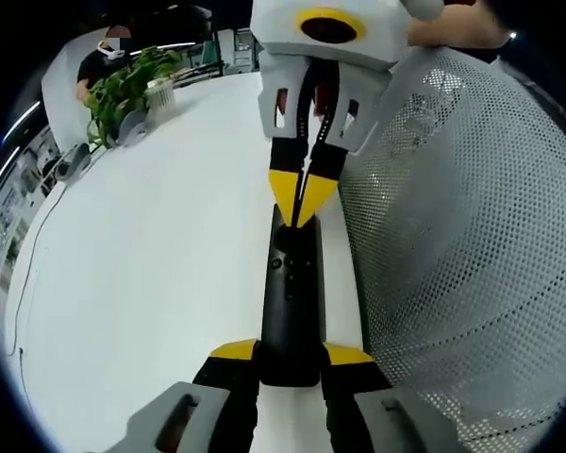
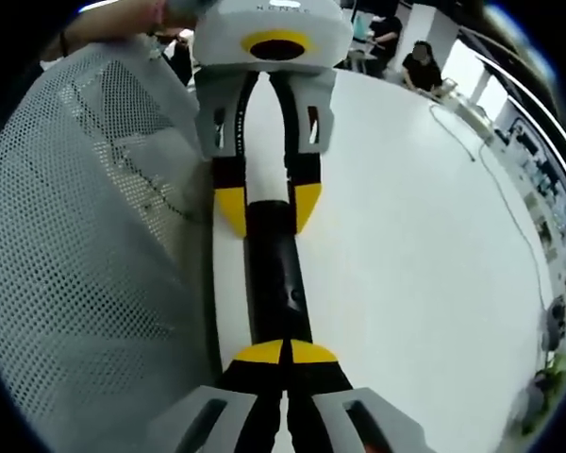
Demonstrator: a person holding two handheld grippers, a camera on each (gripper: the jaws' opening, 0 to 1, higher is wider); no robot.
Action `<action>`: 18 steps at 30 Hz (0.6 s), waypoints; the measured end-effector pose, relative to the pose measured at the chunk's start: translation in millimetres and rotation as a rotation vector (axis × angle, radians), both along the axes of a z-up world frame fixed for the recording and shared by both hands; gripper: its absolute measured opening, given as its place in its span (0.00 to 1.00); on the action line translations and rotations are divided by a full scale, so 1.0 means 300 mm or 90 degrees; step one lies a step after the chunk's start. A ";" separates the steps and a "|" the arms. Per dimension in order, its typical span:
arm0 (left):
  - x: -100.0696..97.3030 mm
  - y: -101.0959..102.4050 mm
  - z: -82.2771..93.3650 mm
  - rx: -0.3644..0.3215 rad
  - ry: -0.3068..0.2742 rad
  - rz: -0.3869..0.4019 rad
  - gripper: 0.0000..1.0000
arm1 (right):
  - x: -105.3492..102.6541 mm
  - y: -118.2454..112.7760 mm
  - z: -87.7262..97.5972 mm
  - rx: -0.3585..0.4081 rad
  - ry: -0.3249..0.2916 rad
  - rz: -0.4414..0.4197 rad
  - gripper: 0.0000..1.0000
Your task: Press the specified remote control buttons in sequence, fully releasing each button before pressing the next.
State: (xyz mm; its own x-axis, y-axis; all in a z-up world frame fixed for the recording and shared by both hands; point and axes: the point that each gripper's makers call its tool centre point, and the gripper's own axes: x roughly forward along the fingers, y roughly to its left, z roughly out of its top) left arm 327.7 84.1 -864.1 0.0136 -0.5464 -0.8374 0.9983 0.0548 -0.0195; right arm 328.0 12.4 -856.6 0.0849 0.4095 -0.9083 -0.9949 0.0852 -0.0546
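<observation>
A long black remote control (image 1: 291, 283) lies on the white table (image 1: 151, 245), close to its edge. My left gripper (image 1: 291, 353) is shut on the remote's near end, one yellow-tipped jaw on each side. My right gripper (image 1: 302, 200) comes in from the top with its yellow tips shut together, pointing down onto the remote's far end. In the right gripper view, the right gripper (image 2: 283, 355) rests with its joined tips on the remote control (image 2: 275, 274), and the left gripper (image 2: 269, 206) clamps the other end. I cannot make out which button the tips touch.
A grey mesh chair back (image 1: 462, 236) stands right beside the table edge, also seen as a mesh chair back (image 2: 85, 236). A potted plant (image 1: 127, 85) sits at the far end. A thin cable (image 2: 491, 189) runs across the table (image 2: 406, 264). People sit in the background.
</observation>
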 end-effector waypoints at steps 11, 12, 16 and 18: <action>-0.001 0.001 0.000 -0.005 -0.005 -0.005 0.26 | 0.006 0.000 0.006 0.053 0.040 -0.078 0.00; -0.001 0.001 0.000 -0.005 -0.005 -0.005 0.26 | 0.006 0.001 0.007 0.054 0.043 -0.082 0.00; -0.001 0.001 0.000 -0.006 -0.004 -0.002 0.26 | 0.002 0.008 0.008 0.046 0.033 -0.063 0.00; -0.001 0.001 0.000 -0.006 -0.003 -0.001 0.26 | 0.014 0.026 0.016 0.059 0.023 -0.066 0.00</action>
